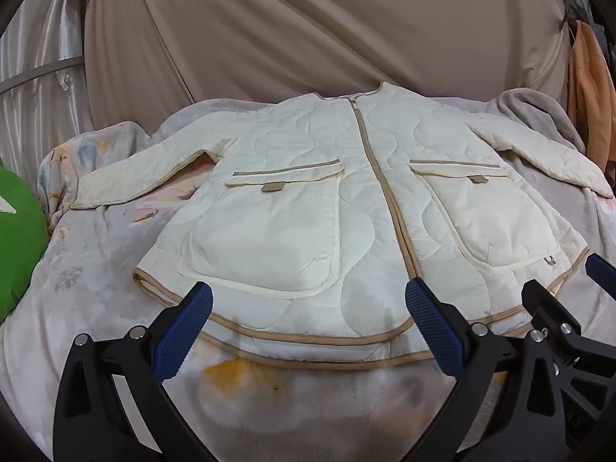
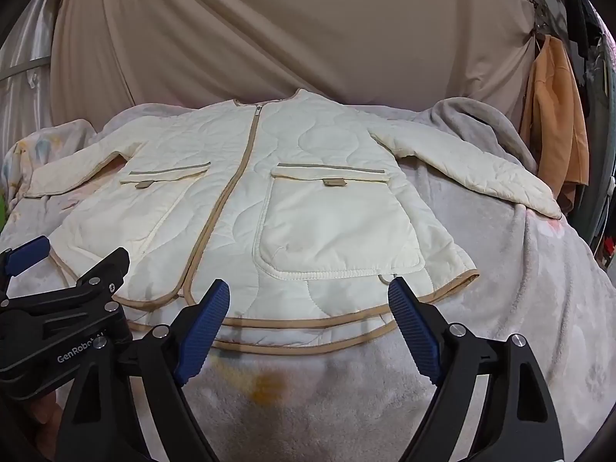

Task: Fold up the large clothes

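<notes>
The left hand-held gripper (image 1: 308, 319) hangs with its blue-padded fingers (image 1: 184, 331) spread wide and nothing between them, tilted down over the near hem of a cream quilted jacket (image 1: 346, 200). The right hand-held gripper (image 2: 308, 315) sits just beside it, likewise spread wide and pinching nothing, over the same hem. The jacket lies flat and face up on a bed covered by a pale floral blanket (image 1: 96, 269), zipped shut along its tan-trimmed front, both sleeves stretched out to the sides and a large patch pocket (image 1: 269, 231) on each front panel. A yellow stain (image 2: 265, 385) marks the blanket just below the hem. A green cushion (image 1: 19, 238) sits at the bed's left edge. A beige curtain (image 1: 308, 30) hangs behind, and an orange garment (image 2: 558, 127) hangs at the right.
</notes>
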Motion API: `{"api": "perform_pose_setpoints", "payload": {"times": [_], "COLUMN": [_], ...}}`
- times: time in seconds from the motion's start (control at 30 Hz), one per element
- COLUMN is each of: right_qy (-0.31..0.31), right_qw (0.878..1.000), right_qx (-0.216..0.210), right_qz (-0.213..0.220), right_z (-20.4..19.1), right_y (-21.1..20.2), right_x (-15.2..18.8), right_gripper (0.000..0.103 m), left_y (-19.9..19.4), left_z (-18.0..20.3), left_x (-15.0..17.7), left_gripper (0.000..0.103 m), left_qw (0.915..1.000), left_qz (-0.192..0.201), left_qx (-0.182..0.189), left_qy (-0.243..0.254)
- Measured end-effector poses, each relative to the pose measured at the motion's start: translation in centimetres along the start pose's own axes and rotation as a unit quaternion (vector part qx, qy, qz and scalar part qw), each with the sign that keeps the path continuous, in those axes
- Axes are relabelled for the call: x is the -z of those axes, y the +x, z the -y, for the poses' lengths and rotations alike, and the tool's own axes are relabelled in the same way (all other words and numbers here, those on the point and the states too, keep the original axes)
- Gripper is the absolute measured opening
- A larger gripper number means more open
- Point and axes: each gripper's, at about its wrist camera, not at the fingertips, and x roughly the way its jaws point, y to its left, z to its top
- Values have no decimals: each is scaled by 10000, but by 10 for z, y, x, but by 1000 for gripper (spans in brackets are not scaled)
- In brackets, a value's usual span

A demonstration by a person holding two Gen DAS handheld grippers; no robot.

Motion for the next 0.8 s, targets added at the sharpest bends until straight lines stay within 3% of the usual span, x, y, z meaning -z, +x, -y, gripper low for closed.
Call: {"api": "perform_pose_setpoints", "payload": {"times": [0.8], "right_qy": [-26], "right_qw": [10000], "right_qx": [18], "right_qz": [7], "right_z": [1], "right_y": [-2], "right_x": [1], "right_gripper": [82], "left_y": [2], "left_z": [1], "left_x": [1], "left_gripper": [96], "left_qw": [10000], "left_qz": [-2], "left_qx": [-24], "left_qy": [24]}}
